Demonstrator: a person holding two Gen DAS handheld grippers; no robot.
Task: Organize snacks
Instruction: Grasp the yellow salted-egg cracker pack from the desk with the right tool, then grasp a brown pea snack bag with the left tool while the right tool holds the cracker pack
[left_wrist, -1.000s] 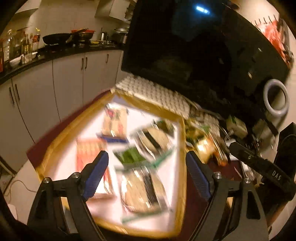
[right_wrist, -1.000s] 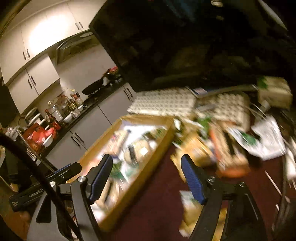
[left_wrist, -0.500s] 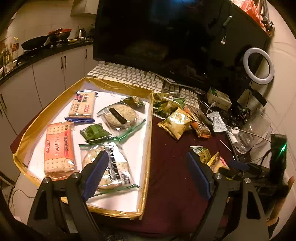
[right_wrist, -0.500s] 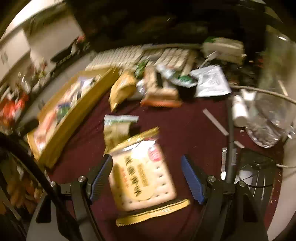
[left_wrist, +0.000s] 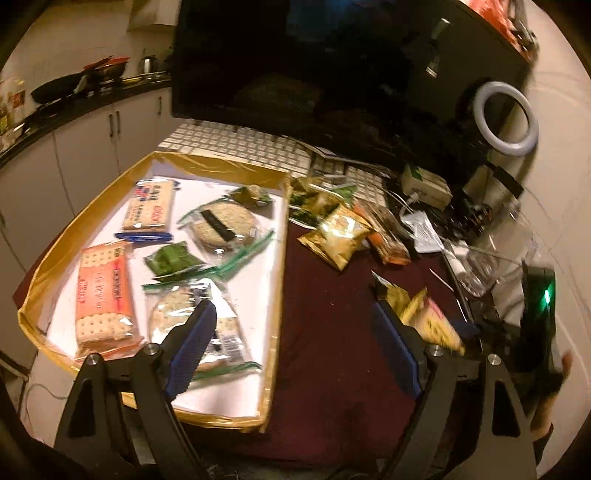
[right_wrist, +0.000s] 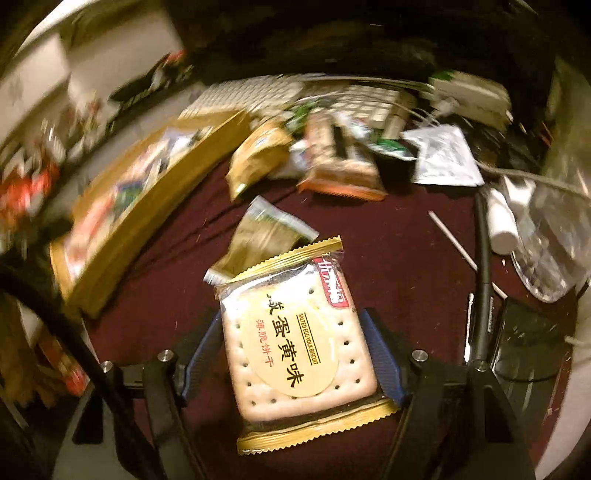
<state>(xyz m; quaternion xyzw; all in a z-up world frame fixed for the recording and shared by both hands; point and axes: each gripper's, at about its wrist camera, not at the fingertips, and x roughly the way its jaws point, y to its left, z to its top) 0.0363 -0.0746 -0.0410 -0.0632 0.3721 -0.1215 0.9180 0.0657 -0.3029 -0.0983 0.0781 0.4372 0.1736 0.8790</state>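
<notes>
Right gripper (right_wrist: 295, 350) straddles the salted egg yolk biscuit pack (right_wrist: 295, 343) on the maroon cloth, jaws just narrowing, not yet pinching. Gold tray (right_wrist: 155, 206) waits at ten o'clock. Left gripper (left_wrist: 291, 354) hangs wide, empty.

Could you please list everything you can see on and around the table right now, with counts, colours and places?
Tray: one, gold rim, white floor, table's left side.
Cracker packs in tray: two, one orange, one blue-edged, along its left side.
Clear round-biscuit bags: two, green-edged, tray centre and front.
Green sachets: two, in the tray.
Salted egg yolk biscuit pack: one, gold-trimmed, on the maroon cloth.
Loose snack pile: several, gold and orange, beside the tray.
Keyboard: one, white, behind the tray.
Monitor: one, black.
Ring light: one, white, far right.
Left gripper: open, empty.
Right gripper: jaws straddling the biscuit pack and just been closing.
</notes>
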